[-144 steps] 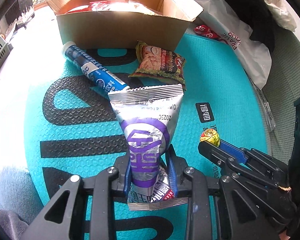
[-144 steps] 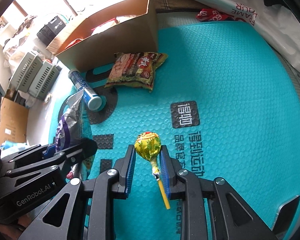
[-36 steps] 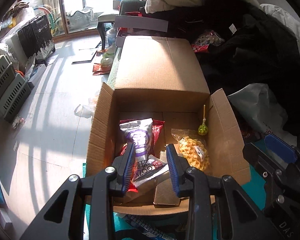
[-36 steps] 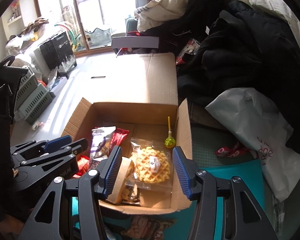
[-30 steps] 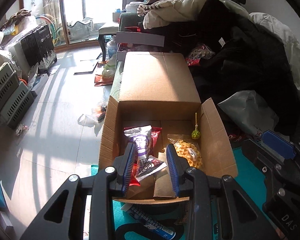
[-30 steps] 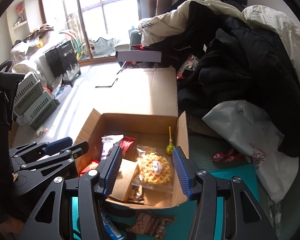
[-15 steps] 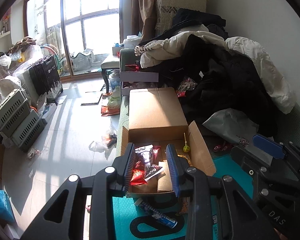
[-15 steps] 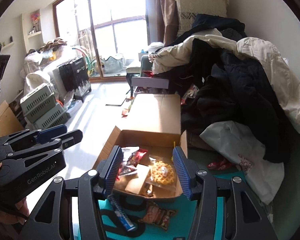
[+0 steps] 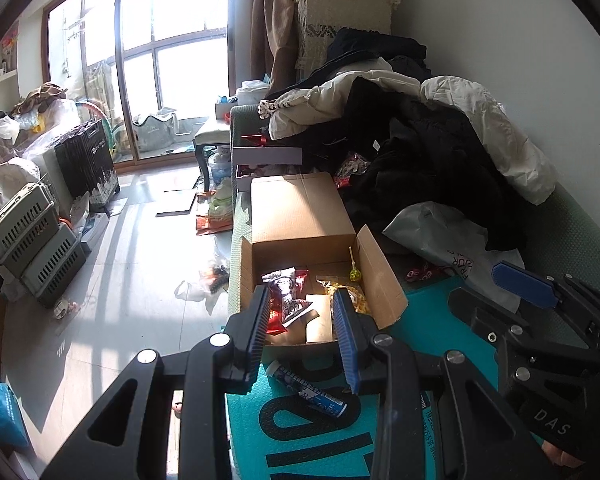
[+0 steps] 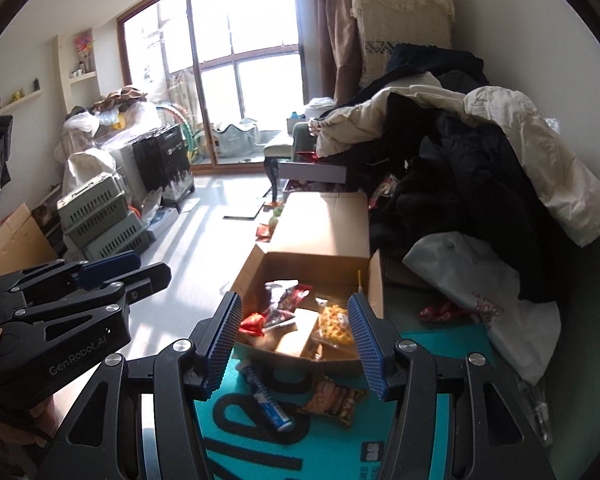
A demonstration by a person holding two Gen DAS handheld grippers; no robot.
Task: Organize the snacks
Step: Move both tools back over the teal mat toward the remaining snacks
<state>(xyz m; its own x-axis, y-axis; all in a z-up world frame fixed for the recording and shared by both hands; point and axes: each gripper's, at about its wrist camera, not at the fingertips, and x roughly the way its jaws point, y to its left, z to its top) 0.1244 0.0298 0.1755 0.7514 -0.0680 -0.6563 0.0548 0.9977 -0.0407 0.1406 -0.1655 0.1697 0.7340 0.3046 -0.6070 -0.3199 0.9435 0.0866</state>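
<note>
From the left wrist view, the left gripper [image 9: 303, 328] hangs with its blue-padded jaws set narrow and nothing clamped between them. They frame the open brown cardboard box [image 9: 300, 216] from above without touching it. Inside the box lie a purple-and-silver foil snack bag [image 9: 284, 284], a clear packet of yellow waffle snacks [image 9: 356, 298] and a green lollipop on a yellow stick [image 9: 354, 274] (it leans at the box's right wall). Just in front of the box, a blue-and-white tube [image 9: 306, 388] rests on the teal dimpled foam mat [image 9: 404, 436]. The right gripper [image 9: 512, 288] shows right of the box.

From the right wrist view, the right gripper [image 10: 296, 344] has its jaws apart and opening, with nothing between them. The box [image 10: 324, 232] sits beyond its fingertips, snacks inside. In front of the box, on the mat [image 10: 340, 444], lie the tube [image 10: 266, 398] and a brown-and-orange crinkled snack packet [image 10: 334, 400]. The left gripper [image 10: 112, 276] is left of the box. Right of the box, a white plastic bag [image 10: 488, 296] slumps under piled dark and cream clothing [image 10: 480, 152]. Left of the box lies sunlit pale floor [image 10: 220, 216], with grey slatted crates [image 10: 100, 220], and a large window [image 10: 236, 40] behind.
</note>
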